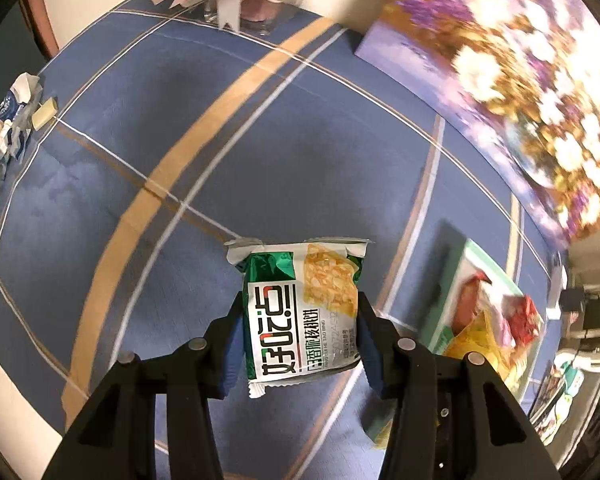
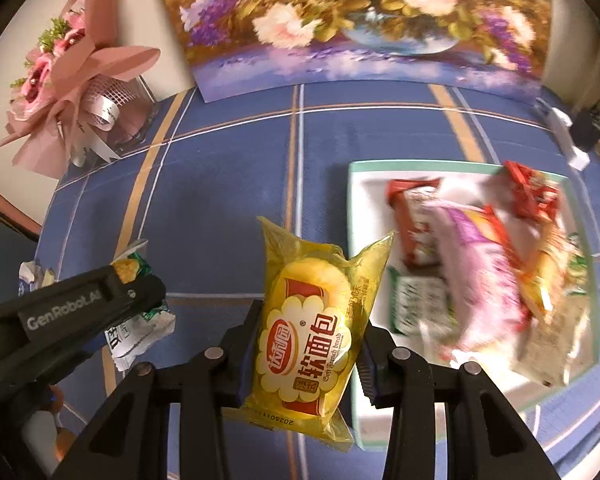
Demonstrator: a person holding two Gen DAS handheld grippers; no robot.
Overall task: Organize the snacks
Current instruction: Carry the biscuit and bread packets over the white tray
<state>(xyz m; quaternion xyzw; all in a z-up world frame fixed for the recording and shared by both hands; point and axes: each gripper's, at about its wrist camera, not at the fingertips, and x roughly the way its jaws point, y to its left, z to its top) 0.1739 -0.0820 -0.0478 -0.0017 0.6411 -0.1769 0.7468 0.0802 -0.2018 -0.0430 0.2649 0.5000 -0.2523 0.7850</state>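
Between the blue pads of the left gripper (image 1: 300, 344), clamped tight: a green and white snack packet (image 1: 300, 312), upright, lifted clear of the blue plaid tabletop (image 1: 228, 168). In the right wrist view, seen from the side as a black arm at the left edge, with the same packet's crinkled ends sticking out above and below the fingers. Between the pads of the right gripper (image 2: 306, 340), pinched at its sides: a yellow soft-bread packet (image 2: 312, 328), tilted a little, also held above the cloth, its upper corner overlapping the near rim of the tray. Just beside that, to the right: a white tray with a green rim (image 2: 356, 208), piled with wrapped snacks (image 2: 480, 264) in red, pink, purple and green, blurred. Far left in the left wrist view, at the tabletop's edge: a blue and white wrapper (image 1: 0, 136), torn open, with a small pale piece (image 1: 44, 113) next to it. At the back: a flower painting (image 2: 340, 20) propped upright, and a pink bouquet (image 2: 68, 80) left of it.
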